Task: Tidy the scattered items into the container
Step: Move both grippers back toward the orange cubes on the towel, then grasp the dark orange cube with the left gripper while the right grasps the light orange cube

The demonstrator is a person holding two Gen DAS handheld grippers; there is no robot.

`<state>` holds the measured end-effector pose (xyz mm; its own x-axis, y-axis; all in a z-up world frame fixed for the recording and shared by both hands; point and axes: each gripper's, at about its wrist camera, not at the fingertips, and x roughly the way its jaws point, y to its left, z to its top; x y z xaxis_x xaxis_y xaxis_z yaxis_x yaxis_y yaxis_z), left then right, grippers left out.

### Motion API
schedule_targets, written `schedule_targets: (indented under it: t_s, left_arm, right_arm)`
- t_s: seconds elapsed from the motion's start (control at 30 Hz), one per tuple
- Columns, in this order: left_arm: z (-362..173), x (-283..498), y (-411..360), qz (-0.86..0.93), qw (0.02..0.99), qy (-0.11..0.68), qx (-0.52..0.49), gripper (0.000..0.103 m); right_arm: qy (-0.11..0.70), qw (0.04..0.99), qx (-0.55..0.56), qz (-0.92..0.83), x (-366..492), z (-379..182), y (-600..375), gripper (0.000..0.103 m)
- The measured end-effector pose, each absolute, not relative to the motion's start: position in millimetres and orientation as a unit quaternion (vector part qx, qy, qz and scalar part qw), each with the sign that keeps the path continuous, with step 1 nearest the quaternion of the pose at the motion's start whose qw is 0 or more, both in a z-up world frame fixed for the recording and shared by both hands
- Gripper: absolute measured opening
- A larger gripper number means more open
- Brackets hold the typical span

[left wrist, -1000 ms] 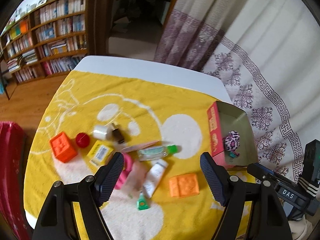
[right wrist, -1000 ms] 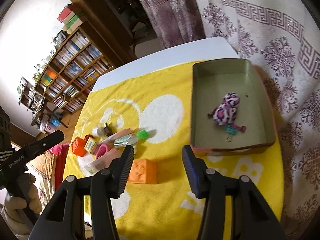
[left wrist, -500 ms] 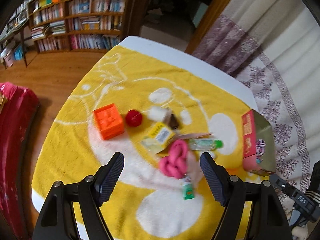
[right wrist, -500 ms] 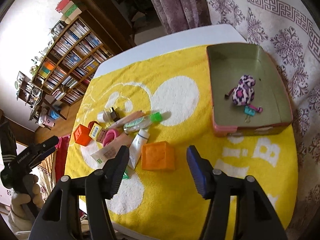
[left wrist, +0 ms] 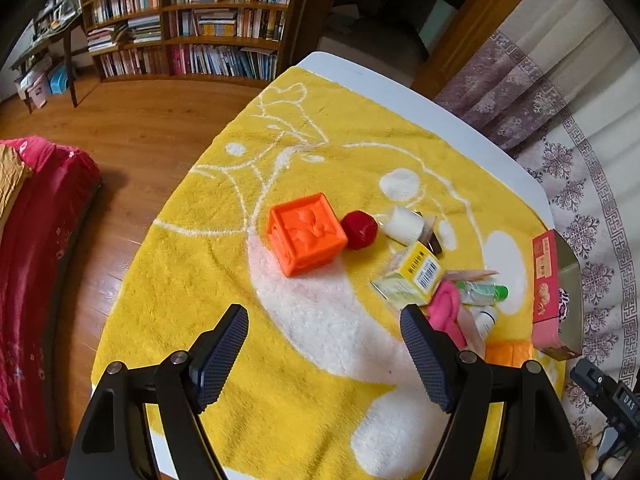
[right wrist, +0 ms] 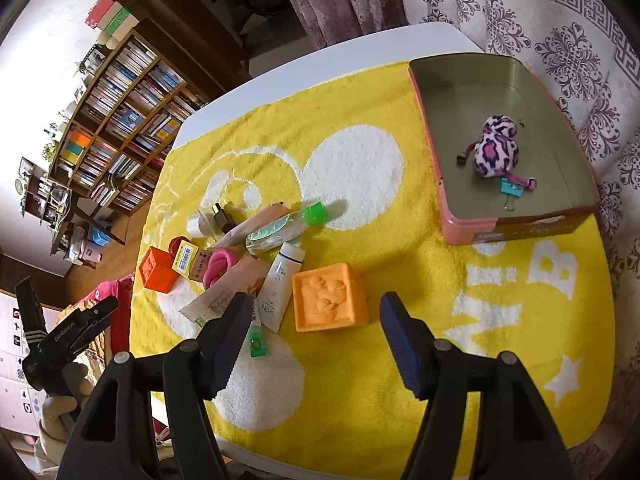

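Note:
My left gripper (left wrist: 324,344) is open and empty above the yellow towel, short of a dark orange cube (left wrist: 306,234), a red ball (left wrist: 360,230) and a yellow box (left wrist: 416,278). My right gripper (right wrist: 316,332) is open and empty just short of a light orange cube (right wrist: 330,298). A white tube (right wrist: 280,286), a clear bottle with a green cap (right wrist: 286,230) and a pink scrunchie (right wrist: 220,266) lie in a pile to its left. The pink tin (right wrist: 508,224) at the right holds a spotted plush toy (right wrist: 496,148) and a binder clip (right wrist: 512,190).
The yellow towel (right wrist: 400,360) covers a white table (left wrist: 400,92). A patterned curtain (right wrist: 560,20) hangs behind the tin. A bookshelf (left wrist: 192,20) and wooden floor lie beyond the table's left side. A red cushion (left wrist: 36,240) sits at far left.
My left gripper has swung left, away from the tin, and now faces the dark orange cube. My right gripper has drawn back from the tin toward the light orange cube.

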<state>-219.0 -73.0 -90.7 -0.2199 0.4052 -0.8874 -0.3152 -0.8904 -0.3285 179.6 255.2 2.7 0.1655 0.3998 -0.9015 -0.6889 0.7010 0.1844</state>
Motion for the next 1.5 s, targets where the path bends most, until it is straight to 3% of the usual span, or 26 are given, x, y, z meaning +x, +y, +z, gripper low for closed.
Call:
schedule_targets:
  t_s: [0.5,0.9,1.1,1.37,1.47,1.5]
  left_arm:
    - [-117.2,-275.2,-33.4,0.761,0.252,-0.012,-0.597,0.080]
    - [-162.6,-301.5,-19.2,0.748,0.205,0.014,-0.631,0.080]
    - [-176.5,-304.7,-28.7,0.740,0.199,0.014,-0.642,0.088]
    - [-182.2,-301.7,-13.6,0.750,0.187,0.064,-0.631,0.088]
    - [-189.1,-300.4,-11.3,0.746,0.192,0.059,-0.635,0.078]
    - [-190.5,-300.5,-12.1,0.741,0.200,0.047,-0.639,0.068]
  right_arm:
    - [0.545,0.772,-0.119,0.303,169.4,-8.6,255.4,0.073]
    - [0.555,0.787,-0.105,0.247,167.7,-17.0,242.7,0.073]
    - [0.544,0.792,-0.126,0.247,161.8,-16.6,254.7,0.073]
    - [0.548,0.787,-0.138,0.246,162.6,-26.7,272.4,0.073]
    - [0.544,0.787,-0.156,0.247,161.0,-31.2,280.9,0.073]
    - [0.540,0.788,-0.163,0.245,160.8,-32.2,283.3,0.073]
